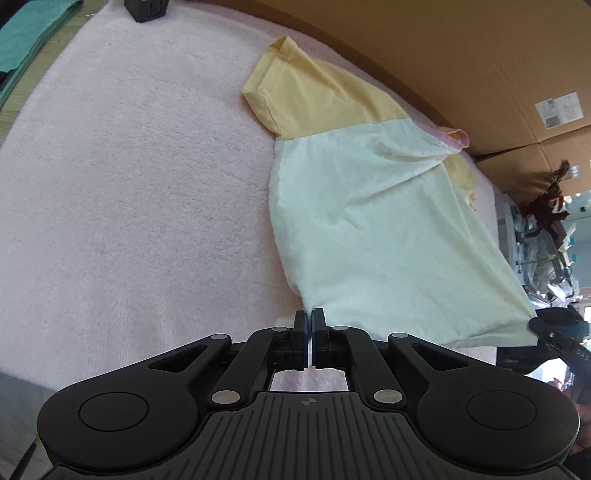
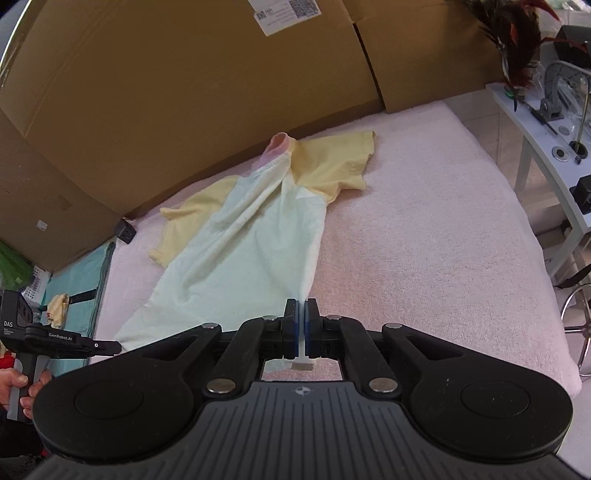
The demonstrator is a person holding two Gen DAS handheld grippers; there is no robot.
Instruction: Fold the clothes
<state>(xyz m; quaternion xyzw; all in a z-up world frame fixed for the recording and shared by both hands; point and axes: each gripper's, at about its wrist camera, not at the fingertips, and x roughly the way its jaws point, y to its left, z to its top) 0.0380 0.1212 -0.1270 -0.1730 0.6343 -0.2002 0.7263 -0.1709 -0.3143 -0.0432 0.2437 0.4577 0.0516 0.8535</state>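
Brown cardboard boxes (image 2: pixel 177 110) stand like a wall behind the bed-like surface covered with a pale pink fluffy towel (image 1: pixel 129 184), and on this towel lies the task's thing, a short-sleeved T-shirt with a pale mint-white body, yellow sleeves and a pink collar (image 1: pixel 362 221), its collar end toward the boxes and its hem toward the person. The left gripper (image 1: pixel 309 325) has its pads pressed together on the left hem corner, and the right gripper (image 2: pixel 301 317) pinches the other hem corner in the same way, a thin strip of cloth showing between its blue pads. I judge that the step in hand is to lift the hem and carry it toward the collar. To do it well, both corners should rise together and stay apart enough to keep the hem taut, because the body has diagonal wrinkles and one sleeve is partly tucked under. At the left edge of the surface lies a folded teal cloth (image 1: pixel 26 37), with a small black box (image 1: pixel 146 9) near it. On the right side stands a white side table with metal parts (image 2: pixel 546 122) and dark red feathers (image 2: pixel 517 33).
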